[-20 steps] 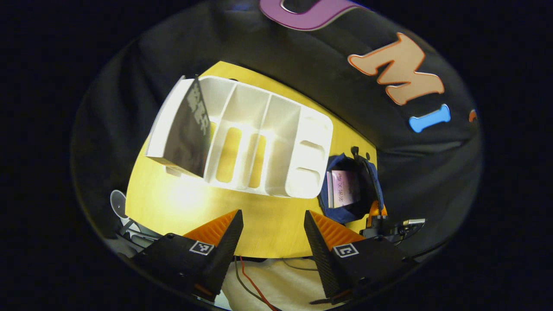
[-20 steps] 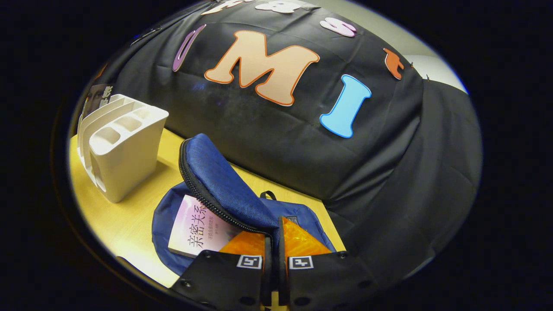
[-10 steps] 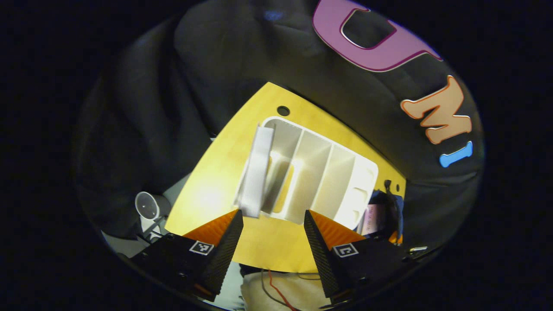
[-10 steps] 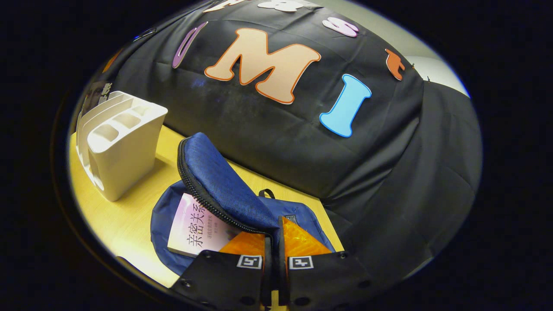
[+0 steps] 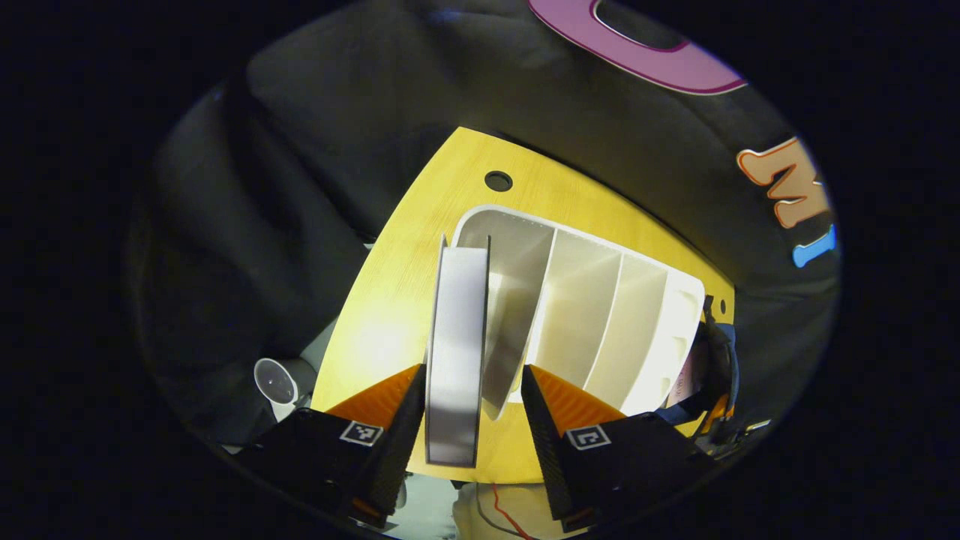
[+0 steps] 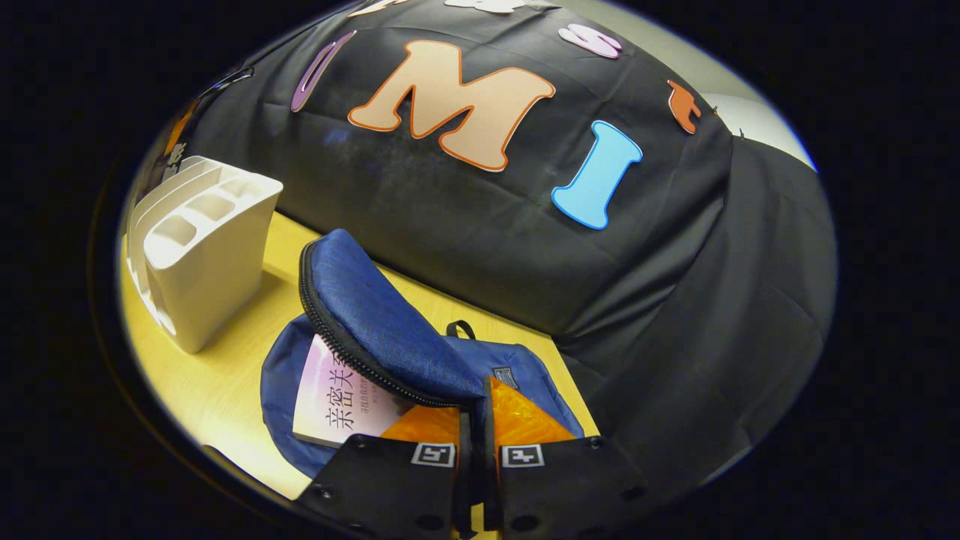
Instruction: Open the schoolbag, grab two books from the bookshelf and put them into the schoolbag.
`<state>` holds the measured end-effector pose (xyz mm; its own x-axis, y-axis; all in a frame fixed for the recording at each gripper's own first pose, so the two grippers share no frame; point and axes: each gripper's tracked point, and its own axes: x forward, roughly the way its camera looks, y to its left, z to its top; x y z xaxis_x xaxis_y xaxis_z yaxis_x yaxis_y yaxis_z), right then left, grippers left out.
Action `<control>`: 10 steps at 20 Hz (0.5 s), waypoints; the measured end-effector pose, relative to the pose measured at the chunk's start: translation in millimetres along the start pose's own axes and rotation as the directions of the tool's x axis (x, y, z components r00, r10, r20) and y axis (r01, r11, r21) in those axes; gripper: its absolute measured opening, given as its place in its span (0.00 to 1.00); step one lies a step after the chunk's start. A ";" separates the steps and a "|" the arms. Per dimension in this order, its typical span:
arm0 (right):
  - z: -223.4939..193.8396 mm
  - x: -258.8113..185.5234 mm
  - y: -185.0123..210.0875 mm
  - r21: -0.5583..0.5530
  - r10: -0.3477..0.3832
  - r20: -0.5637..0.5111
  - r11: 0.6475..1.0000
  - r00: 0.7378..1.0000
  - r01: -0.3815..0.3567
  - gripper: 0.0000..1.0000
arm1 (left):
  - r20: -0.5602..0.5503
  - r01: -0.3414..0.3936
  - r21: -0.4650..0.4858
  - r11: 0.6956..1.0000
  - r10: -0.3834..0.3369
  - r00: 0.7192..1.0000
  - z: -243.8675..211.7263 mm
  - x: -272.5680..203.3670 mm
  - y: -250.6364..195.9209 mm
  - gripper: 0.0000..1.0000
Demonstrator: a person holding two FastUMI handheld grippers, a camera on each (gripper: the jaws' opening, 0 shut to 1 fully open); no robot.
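White bookshelf with one book between wide left jaws.

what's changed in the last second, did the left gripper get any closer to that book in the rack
Yes. The left gripper has swung over the white bookshelf and closed in on the book, whose top edge now sits between its open fingers, not yet gripped. The right gripper stayed shut on the schoolbag flap, holding it up; the pink book remains inside the schoolbag.
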<state>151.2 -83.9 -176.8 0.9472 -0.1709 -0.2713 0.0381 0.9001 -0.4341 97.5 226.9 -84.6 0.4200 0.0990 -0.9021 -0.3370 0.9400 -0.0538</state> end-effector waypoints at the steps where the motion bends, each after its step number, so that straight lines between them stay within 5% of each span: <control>1: -0.7 1.3 0.0 0.004 -0.003 -0.003 1.000 1.000 0.003 0.08 | -0.010 -0.006 0.017 1.000 0.006 1.000 0.2 4.9 -0.7 0.70; 6: -3.5 2.6 1.5 -0.012 -0.005 -0.011 1.000 1.000 0.005 0.08 | -0.057 -0.039 0.094 0.995 0.044 0.997 0.4 29.4 1.0 0.53; 7: -2.7 2.8 1.6 -0.016 -0.006 -0.012 1.000 1.000 0.005 0.08 | -0.067 -0.042 0.104 0.994 0.049 0.997 0.1 35.0 2.6 0.58; 10: -5.6 4.6 1.9 -0.021 -0.008 -0.014 1.000 1.000 0.008 0.08 | -0.091 -0.041 0.116 0.992 0.051 0.995 -2.2 46.3 3.9 0.50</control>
<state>153.9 -85.2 -183.7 0.9423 -0.1837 -0.2797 0.0387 0.8901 -0.4542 113.8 234.4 -127.5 0.3236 0.1169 -0.9389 -0.2542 0.9666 0.0328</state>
